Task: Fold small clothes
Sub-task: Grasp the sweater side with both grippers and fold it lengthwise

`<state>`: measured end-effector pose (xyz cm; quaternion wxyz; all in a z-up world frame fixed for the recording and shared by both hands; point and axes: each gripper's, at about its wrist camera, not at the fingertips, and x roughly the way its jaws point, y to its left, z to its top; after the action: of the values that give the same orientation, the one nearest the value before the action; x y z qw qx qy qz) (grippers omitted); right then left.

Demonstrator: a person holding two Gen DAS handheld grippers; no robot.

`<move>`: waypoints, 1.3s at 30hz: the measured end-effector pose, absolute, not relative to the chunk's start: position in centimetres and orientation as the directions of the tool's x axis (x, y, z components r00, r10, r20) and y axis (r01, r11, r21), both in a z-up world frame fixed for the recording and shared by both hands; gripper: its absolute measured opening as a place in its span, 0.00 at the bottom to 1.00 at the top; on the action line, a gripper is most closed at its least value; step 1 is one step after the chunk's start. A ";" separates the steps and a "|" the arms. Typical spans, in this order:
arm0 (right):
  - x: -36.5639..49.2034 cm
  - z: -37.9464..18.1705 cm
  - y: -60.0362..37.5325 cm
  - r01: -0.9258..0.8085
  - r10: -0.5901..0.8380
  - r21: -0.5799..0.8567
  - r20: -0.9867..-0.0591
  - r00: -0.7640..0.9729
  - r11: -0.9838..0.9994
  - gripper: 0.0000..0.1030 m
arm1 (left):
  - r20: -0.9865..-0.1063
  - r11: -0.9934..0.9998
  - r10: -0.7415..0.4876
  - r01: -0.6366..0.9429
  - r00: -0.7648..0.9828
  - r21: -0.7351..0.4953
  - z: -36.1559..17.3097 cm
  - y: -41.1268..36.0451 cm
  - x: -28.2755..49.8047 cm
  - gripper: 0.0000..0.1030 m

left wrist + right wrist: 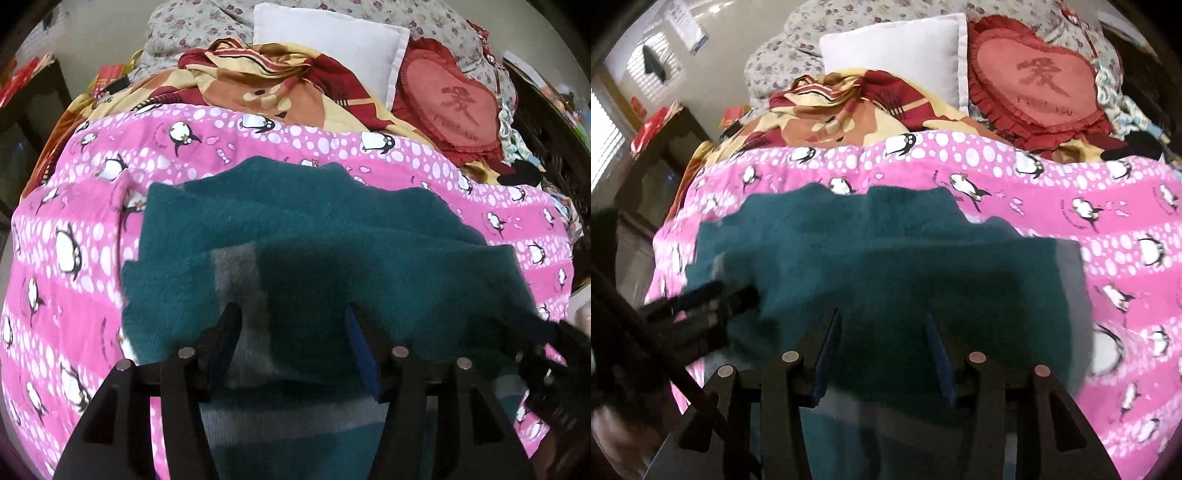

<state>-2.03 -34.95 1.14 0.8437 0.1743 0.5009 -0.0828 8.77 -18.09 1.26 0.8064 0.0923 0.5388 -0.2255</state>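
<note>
A teal knit sweater [332,229] [886,251] with grey stripes [236,269] lies folded on a pink penguin blanket [74,258] [1126,258]. My left gripper [291,328] points down over its near left part. Its jaws stand apart with the cloth lying under them, not pinched, so it is open. My right gripper [882,332] hovers over the sweater's near right part, jaws also apart, and I see no pad pressing on the fabric. Each gripper shows blurred at the edge of the other's view: the right gripper [554,343] and the left gripper [738,291].
Behind the blanket lie a crumpled yellow and red quilt [258,88] [849,107], a white pillow [328,48] [894,51] and a red heart cushion [454,107] [1038,85]. A dark cabinet [657,158] stands at the left beside the bed.
</note>
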 end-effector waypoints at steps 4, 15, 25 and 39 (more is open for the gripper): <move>-4.3 -0.8 -35.3 0.362 0.000 0.176 -0.899 0.438 0.916 0.49 | -0.919 0.888 -0.234 0.454 0.317 -0.070 0.4 -17.7 8.0 0.61; -7.2 -1.2 -36.3 0.374 0.086 0.258 -0.904 0.420 0.891 0.50 | -0.936 0.899 -0.203 0.433 0.288 -0.061 0.2 -16.2 6.4 0.63; -16.7 -1.4 -35.2 0.400 0.178 0.304 -0.930 0.322 0.865 0.61 | -0.967 0.923 -0.176 0.371 0.183 -0.098 -0.5 -11.6 2.2 0.74; -27.7 -5.2 -35.1 0.455 0.270 0.329 -0.944 0.192 0.828 0.66 | -0.988 0.936 -0.143 0.332 0.066 -0.113 -1.0 2.1 -8.0 0.75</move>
<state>-27.66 -35.11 -5.22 0.7169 0.2864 0.6323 -0.0646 -7.96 2.06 -0.95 0.7264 0.0714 0.6637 -0.1634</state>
